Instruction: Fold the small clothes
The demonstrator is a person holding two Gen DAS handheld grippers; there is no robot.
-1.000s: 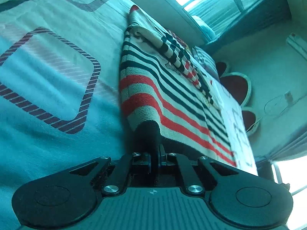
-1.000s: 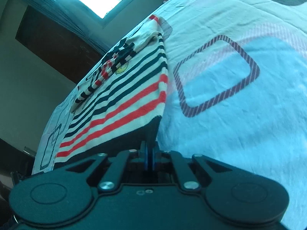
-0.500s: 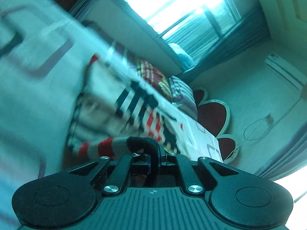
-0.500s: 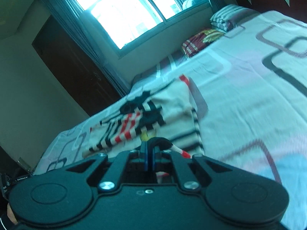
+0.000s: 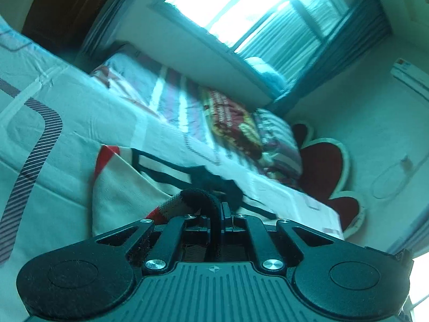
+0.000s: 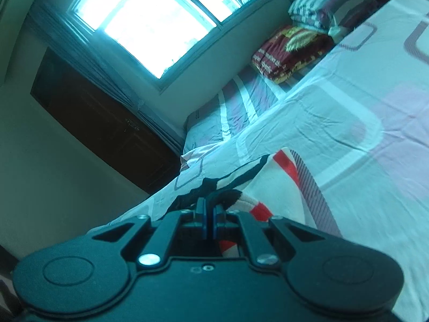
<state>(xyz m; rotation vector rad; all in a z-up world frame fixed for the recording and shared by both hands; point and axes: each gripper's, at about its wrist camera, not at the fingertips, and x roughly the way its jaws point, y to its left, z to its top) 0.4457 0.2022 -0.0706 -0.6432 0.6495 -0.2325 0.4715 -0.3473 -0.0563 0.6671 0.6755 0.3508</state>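
Here the left claw (image 5: 221,209) is clamping a dark knitted edge of the striped sweater (image 5: 126,187), its jaws pressed together on the fabric so that a fold of black, cream and red knit is bulging up and over to the left of the fingertips. The right claw (image 6: 210,207) is likewise pinching the same garment (image 6: 270,185), jaws closed on a dark hem that is curling just above and to the right of its tips, with a red and cream band hanging down beneath the linkage. Beyond both claws the rest of the sweater is lying flat on the bed (image 5: 80,112), cream side up, with a red corner at its far end and thin black lines crossing it. In the left wrist view open sheet is stretching away to the left of the garment, printed with a striped rounded band. In the right wrist view a wide bare reach of the bed (image 6: 362,123) is spreading to the right, while its left edge is dropping off close beside the sweater towards a pale wall and a dark wooden door (image 6: 102,123). At the head of the bed a red patterned pillow (image 6: 289,51) and a striped pillow (image 6: 321,8) are sitting side by side, touching, below a bright window (image 6: 150,21). A dark red headboard (image 5: 321,171) with scalloped pale trim is standing behind the pillows in the left wrist view, which is somewhat blurred.
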